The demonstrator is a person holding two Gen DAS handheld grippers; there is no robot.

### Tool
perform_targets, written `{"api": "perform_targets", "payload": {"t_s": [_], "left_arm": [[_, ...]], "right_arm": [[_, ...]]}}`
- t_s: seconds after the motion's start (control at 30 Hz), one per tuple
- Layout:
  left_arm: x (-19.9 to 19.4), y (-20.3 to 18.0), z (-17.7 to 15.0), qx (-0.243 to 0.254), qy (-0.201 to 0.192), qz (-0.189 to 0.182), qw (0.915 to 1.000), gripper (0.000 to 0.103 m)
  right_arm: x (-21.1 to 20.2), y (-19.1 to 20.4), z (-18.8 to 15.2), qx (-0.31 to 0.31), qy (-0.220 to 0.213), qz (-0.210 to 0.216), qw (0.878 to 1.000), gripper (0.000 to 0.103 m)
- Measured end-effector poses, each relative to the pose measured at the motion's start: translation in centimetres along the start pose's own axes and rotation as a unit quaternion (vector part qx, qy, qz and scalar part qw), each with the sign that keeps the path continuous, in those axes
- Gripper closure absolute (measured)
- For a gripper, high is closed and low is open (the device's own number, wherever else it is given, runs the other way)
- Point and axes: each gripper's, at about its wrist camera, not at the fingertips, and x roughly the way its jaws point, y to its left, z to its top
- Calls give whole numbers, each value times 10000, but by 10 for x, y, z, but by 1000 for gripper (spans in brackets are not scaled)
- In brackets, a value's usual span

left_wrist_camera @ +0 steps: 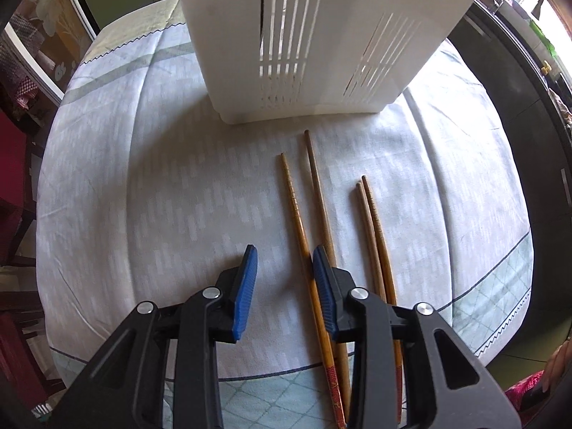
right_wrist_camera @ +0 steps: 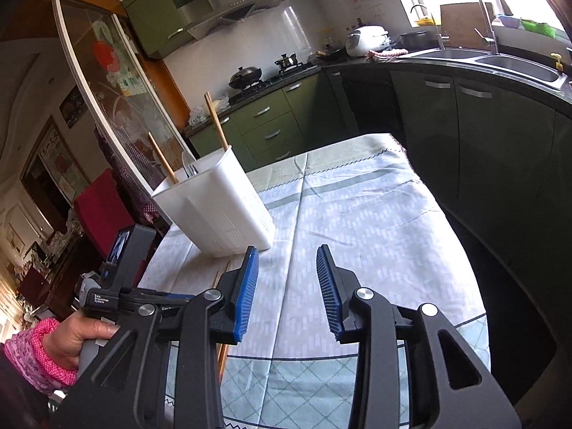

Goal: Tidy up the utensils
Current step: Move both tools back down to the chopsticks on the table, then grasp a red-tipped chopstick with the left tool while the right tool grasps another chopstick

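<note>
A white slotted utensil holder [left_wrist_camera: 321, 46] stands on the clothed table straight ahead in the left wrist view. Several brown chopsticks [left_wrist_camera: 314, 193] lie on the cloth in front of it, pointing at it. My left gripper [left_wrist_camera: 284, 261] is open and empty above the cloth, its right finger over the near ends of the left chopsticks. In the right wrist view the holder [right_wrist_camera: 214, 207] stands at left with two chopsticks [right_wrist_camera: 216, 121] and a fork upright in it. My right gripper [right_wrist_camera: 287, 261] is open and empty above the cloth. The left gripper's body [right_wrist_camera: 125, 271] shows at left.
The table has a pale blue patterned cloth [right_wrist_camera: 357, 214]. Dark green kitchen cabinets [right_wrist_camera: 464, 136] and a sink [right_wrist_camera: 518, 64] run along the right. A glass sliding door [right_wrist_camera: 118, 89] and a red chair [right_wrist_camera: 100, 207] are at the left.
</note>
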Motion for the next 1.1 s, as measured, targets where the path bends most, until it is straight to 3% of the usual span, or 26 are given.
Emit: {"api": "perform_targets", "payload": {"t_s": [0.03,0.1,0.23,0.37,0.6,1.0,1.1], "left_arm": [[1,-2,-1,61,-10,63,10000,77],[2,-8,2,167,-36,126,9998,92],[2,-2,5,314,-83,215,9992,96],[-2,19,7,253,-107,318,9991,96],[-6,47,-3,170,-180,272,9993,94],[-7,41,-9,260,-328,132,9990,94],[-7,43,-8,262,-346,94,9990,94]], "right_arm": [[8,7,-1,-86,146,13,9999,67],[29,21,-8,-301,532,123,9981,63],[75,48,-22,-643,1237,292,9898,62],[116,67,-35,-932,1679,73,9814,62],[143,83,-51,-1216,1850,-270,9748,62],[164,101,-59,-1582,1913,-800,9654,62],[161,94,-52,-1444,1837,-875,9684,62]]}}
